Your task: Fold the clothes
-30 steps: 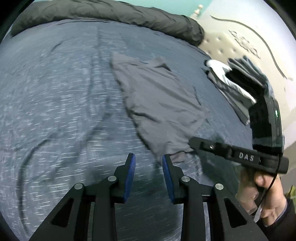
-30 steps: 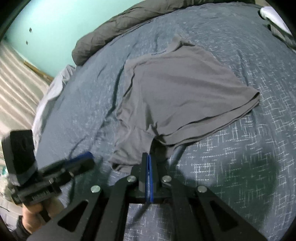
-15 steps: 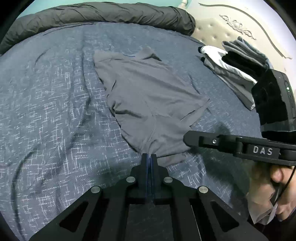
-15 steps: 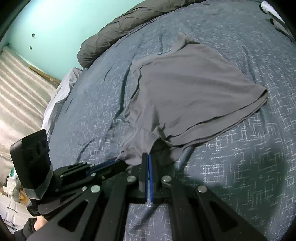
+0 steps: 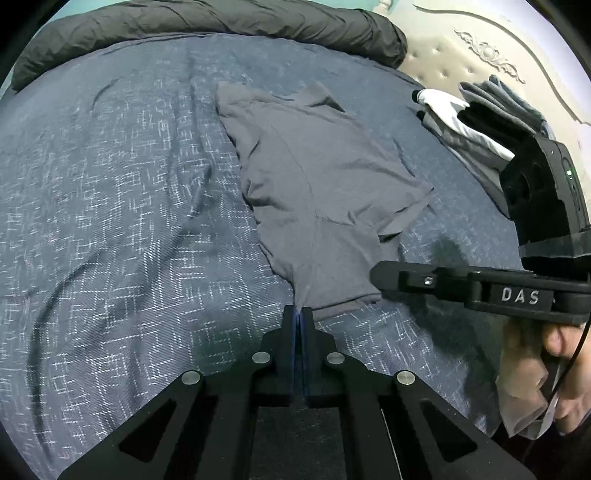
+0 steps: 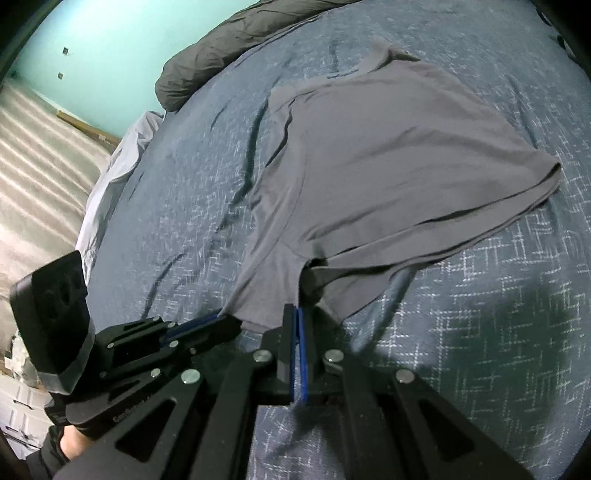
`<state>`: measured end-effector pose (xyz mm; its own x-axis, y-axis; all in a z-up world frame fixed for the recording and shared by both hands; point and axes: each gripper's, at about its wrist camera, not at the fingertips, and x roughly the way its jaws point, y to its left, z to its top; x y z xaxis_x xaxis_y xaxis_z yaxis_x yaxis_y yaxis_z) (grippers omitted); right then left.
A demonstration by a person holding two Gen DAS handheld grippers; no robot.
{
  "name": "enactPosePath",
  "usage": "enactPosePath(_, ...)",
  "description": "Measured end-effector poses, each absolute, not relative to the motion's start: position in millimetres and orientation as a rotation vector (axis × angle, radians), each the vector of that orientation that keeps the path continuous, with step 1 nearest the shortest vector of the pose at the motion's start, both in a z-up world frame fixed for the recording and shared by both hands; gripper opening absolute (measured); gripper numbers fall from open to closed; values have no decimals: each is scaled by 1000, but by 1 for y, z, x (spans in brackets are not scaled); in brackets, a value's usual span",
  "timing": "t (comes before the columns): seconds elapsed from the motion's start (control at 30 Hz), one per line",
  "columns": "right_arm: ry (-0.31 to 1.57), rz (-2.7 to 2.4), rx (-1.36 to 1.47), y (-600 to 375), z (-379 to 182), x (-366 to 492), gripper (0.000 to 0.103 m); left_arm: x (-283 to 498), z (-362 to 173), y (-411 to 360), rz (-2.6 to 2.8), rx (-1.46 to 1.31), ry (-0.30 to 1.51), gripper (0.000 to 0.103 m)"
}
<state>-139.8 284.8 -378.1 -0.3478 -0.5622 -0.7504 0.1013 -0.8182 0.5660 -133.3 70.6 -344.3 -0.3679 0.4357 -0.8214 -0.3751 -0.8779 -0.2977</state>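
A grey shirt (image 5: 325,184) lies spread on a bed (image 5: 110,221) covered with a dark blue patterned sheet. Its collar end points toward the far side of the bed, and its near hem faces both grippers. One side of the shirt is already folded over, so a doubled edge shows on the right in the right wrist view.

The left gripper (image 5: 299,314) is closed tight on the near edge of the shirt, with a thin pinch of fabric between its blue pads. The right gripper (image 6: 297,312) is likewise clamped on the shirt's near edge, where the cloth bunches and lifts slightly off the sheet. The two grippers grip the hem close beside each other; in the right wrist view the left gripper's tip touches the fabric just left of the right one.

A dark grey duvet (image 5: 207,18) is rolled along the far edge of the bed. Near the cream padded headboard (image 5: 461,51), a stack of folded clothes (image 5: 472,122) in white, black and grey rests on the sheet, well apart from the shirt. A hand (image 5: 554,376) holds the right gripper's handle.
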Motion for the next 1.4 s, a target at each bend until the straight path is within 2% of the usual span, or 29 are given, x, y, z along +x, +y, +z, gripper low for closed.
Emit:
enactPosePath(0.17,-689,-2234,1424,310,-368,-143,7,-134,-342,68,2255,-1402,-103,2)
enactPosePath(0.3,-810,-2268,1382,335,-368,-147,21,-132,-327,68,2290,-1359,-89,4)
enactPosePath(0.4,-913,-2270,1362,351,-373,-150,25,-131,-319,77,2313,-1291,-61,10)
enactPosePath(0.53,-981,-2272,1368,357,-380,-153,32,-137,-318,99,2287,-1248,-36,28)
enactPosePath(0.7,-994,-2333,1398,373,-383,-151,32,-147,-319,120,2275,-1233,-9,29)
enactPosePath(0.8,-997,-2353,1394,383,-383,-149,32,-152,-323,128,2253,-1242,10,29)
enactPosePath(0.83,-996,-2360,1394,385,-383,-149,32,-154,-325,132,2248,-1247,26,26)
enactPosePath(0.87,-999,-2361,1395,387,-383,-149,32,-155,-328,133,2237,-1258,31,10)
enactPosePath(0.9,-1005,-2360,1396,389,-384,-149,32,-156,-331,134,2224,-1272,31,2)
enactPosePath(1.17,-960,-2335,1380,389,-378,-146,32,-147,-331,112,2212,-1294,17,1)
enactPosePath(1.33,-848,-2329,1372,364,-373,-148,32,-147,-331,108,2221,-1296,-8,1)
enactPosePath(1.4,-738,-2344,1397,344,-372,-150,32,-148,-331,109,2219,-1295,-10,1)
